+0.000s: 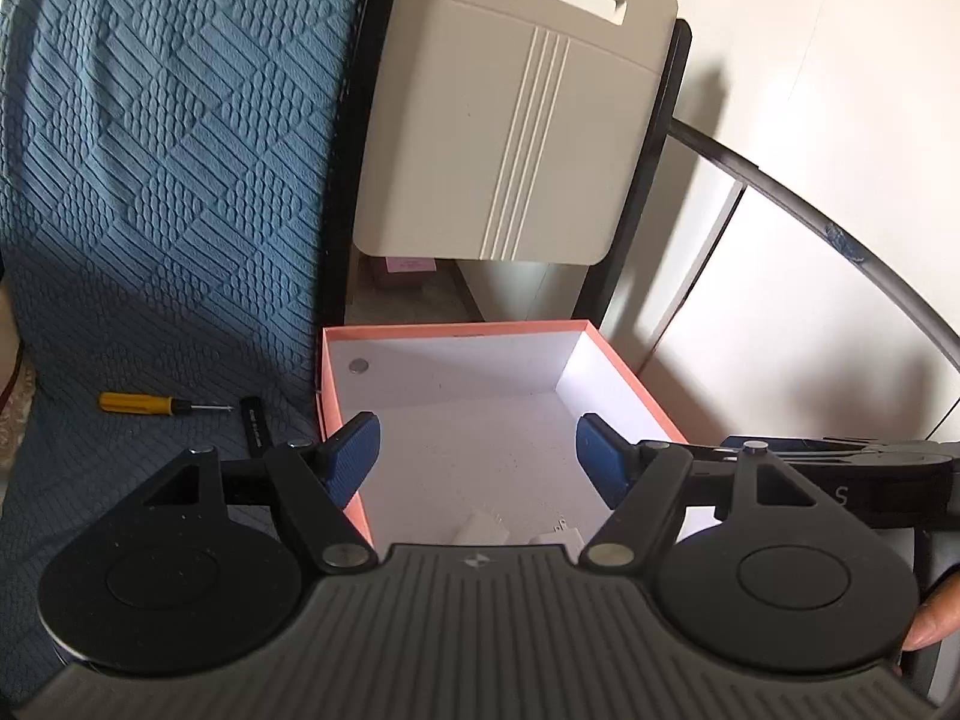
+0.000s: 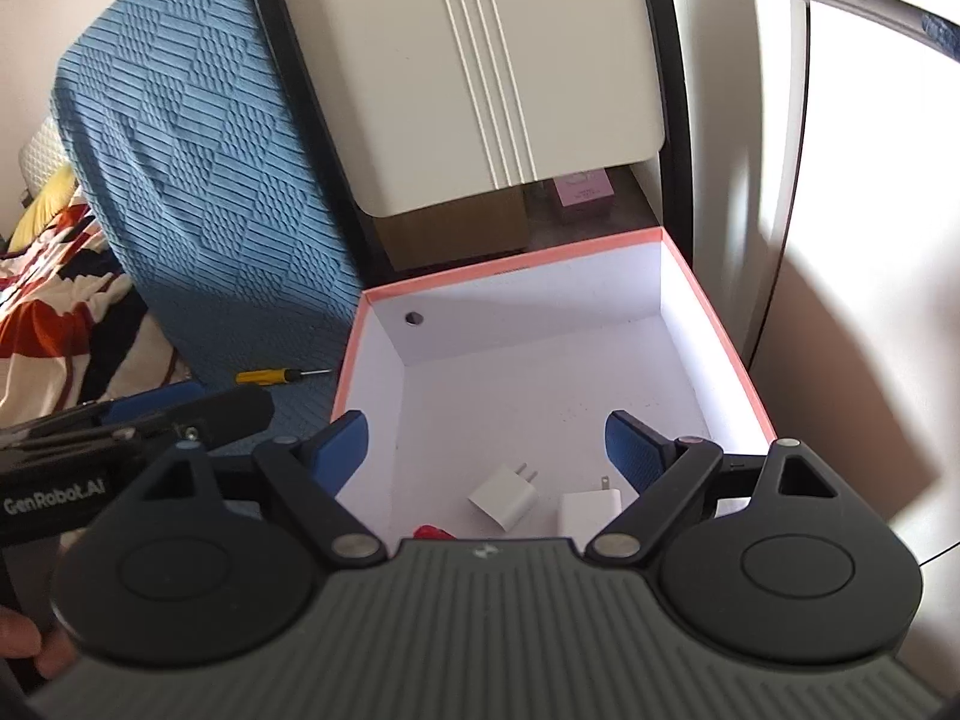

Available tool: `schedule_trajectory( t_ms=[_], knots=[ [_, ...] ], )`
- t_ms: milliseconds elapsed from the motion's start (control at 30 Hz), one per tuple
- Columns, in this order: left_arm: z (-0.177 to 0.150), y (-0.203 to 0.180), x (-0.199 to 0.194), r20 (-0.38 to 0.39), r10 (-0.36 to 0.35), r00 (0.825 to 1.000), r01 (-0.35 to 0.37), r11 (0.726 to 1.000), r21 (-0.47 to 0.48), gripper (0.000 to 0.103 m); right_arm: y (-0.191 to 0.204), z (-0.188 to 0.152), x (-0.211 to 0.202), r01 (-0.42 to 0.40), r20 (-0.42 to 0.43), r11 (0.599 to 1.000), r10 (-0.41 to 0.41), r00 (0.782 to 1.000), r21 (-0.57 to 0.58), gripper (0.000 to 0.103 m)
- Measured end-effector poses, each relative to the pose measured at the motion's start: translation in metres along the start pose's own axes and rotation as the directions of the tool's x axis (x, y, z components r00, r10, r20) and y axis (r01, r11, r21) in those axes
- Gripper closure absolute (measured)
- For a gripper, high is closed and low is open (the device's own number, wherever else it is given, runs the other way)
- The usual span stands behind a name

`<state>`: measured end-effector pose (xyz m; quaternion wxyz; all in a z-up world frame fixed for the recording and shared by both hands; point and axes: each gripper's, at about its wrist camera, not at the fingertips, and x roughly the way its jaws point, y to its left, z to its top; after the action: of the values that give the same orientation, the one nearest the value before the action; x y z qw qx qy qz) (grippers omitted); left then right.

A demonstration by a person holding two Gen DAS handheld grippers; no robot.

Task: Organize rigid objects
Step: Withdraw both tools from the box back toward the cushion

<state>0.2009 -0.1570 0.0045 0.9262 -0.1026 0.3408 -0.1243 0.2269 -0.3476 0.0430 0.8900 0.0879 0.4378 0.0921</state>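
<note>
An open box with a pink rim (image 1: 456,329) and a white inside stands beside the blue cover. My left gripper (image 1: 477,438) hangs open above it, nothing between its blue pads. My right gripper (image 2: 486,426) is open too, over the same box (image 2: 510,264), and holds nothing. On the box floor lie two white plug chargers (image 2: 504,495) (image 2: 588,513) and a small red thing (image 2: 433,533), half hidden by the gripper body. A yellow-handled screwdriver (image 1: 144,403) and a small black stick (image 1: 253,429) lie on the blue cover left of the box.
A blue textured cover (image 1: 150,180) fills the left. Behind the box stands a beige chair back (image 1: 510,120) in a black frame, with a pink carton (image 2: 585,189) beneath. A dark curved bar (image 1: 810,210) runs along the white wall at the right. Patterned cloth (image 2: 60,300) lies far left.
</note>
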Motion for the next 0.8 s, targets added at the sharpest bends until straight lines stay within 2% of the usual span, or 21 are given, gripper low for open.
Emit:
schedule_trajectory(
  t_ms=[200,333,800],
  knots=[
    [0.003,0.015,-0.032,0.048,0.001,0.999,-0.001,1.0,-0.003,0.026,0.025,-0.005,-0.016,-0.029,0.041,0.999,0.031,0.999,-0.036,0.015],
    [-0.004,0.025,-0.044,0.067,0.031,0.997,-0.031,1.0,0.003,0.026,0.035,-0.014,-0.021,-0.028,0.068,0.999,0.031,0.997,-0.04,0.015],
    [-0.024,0.081,-0.066,0.092,0.049,0.995,-0.046,0.998,-0.039,0.026,0.082,-0.048,-0.01,-0.055,0.066,0.996,0.059,0.996,-0.073,0.015]
  ],
)
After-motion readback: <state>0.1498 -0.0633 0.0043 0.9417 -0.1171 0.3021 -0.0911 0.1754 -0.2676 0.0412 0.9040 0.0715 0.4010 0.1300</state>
